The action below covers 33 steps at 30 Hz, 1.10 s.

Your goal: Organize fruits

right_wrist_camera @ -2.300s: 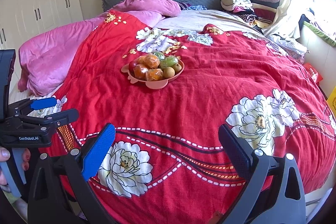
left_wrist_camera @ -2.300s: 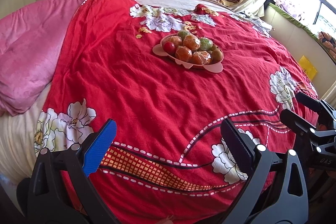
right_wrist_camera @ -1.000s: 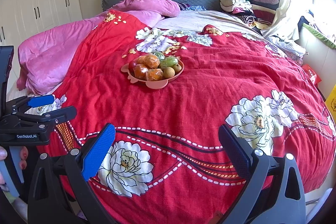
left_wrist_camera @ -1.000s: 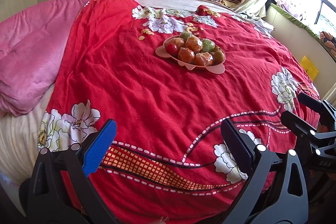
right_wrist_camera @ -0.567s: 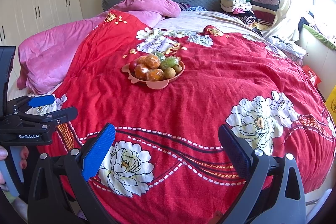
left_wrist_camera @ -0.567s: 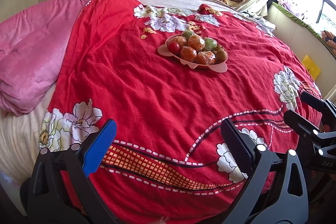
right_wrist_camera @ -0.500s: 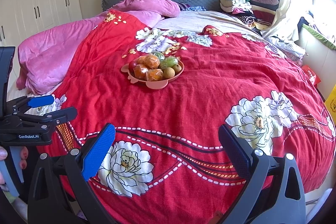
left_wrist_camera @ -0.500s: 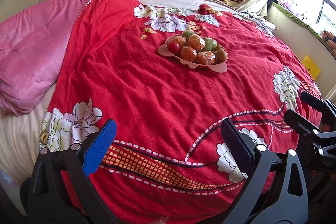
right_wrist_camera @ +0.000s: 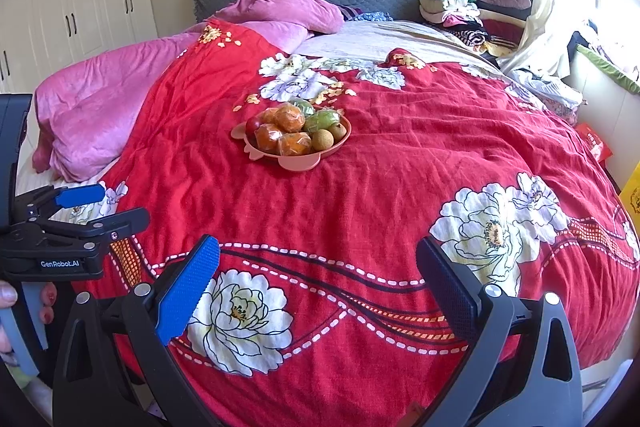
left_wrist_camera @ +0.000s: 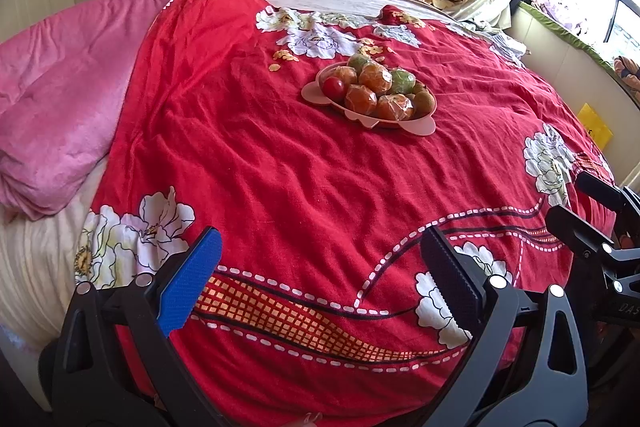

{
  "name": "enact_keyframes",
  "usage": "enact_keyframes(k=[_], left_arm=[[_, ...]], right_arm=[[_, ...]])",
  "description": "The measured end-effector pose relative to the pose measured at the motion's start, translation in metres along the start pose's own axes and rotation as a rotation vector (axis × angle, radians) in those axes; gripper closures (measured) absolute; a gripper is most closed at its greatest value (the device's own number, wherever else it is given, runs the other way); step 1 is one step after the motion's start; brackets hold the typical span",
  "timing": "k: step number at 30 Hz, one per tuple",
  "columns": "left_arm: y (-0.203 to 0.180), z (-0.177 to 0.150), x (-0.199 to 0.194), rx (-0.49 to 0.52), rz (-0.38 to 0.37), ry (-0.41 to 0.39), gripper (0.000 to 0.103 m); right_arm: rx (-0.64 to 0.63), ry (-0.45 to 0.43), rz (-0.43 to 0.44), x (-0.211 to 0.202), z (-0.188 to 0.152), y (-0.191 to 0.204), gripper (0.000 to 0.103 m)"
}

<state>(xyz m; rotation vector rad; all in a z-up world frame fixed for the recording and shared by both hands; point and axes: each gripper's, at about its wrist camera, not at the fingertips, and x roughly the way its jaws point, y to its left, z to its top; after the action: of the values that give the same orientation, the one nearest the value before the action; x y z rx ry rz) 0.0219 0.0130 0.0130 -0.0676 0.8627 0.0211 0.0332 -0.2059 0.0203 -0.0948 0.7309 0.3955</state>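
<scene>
Left wrist view: the left hand-held gripper (left_wrist_camera: 320, 267) is spread wide with nothing between its fingers, low over the near end of the bed's red floral quilt (left_wrist_camera: 280, 167). The fruits (left_wrist_camera: 372, 87) sit piled in a pink plate (left_wrist_camera: 420, 125) mid-bed, well apart from it.

Right wrist view: the right hand-held gripper (right_wrist_camera: 318, 273) is also spread and empty, same distance story. All the fruits (right_wrist_camera: 296, 129) I can see are on the plate (right_wrist_camera: 298, 161), none loose on the quilt. So this fits either heading in to sort them or being finished with everything gathered; can't tell which, so I won't call a next move.
</scene>
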Motion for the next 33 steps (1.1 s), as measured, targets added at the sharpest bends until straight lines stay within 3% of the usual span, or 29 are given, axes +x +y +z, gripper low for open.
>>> enact_keyframes(k=[33], left_arm=[[-0.0006,0.0012,-0.0039,0.008,0.008,-0.003,0.01]], right_arm=[[0.001,0.004,-0.005,0.0005,0.0008,-0.0006,0.005]])
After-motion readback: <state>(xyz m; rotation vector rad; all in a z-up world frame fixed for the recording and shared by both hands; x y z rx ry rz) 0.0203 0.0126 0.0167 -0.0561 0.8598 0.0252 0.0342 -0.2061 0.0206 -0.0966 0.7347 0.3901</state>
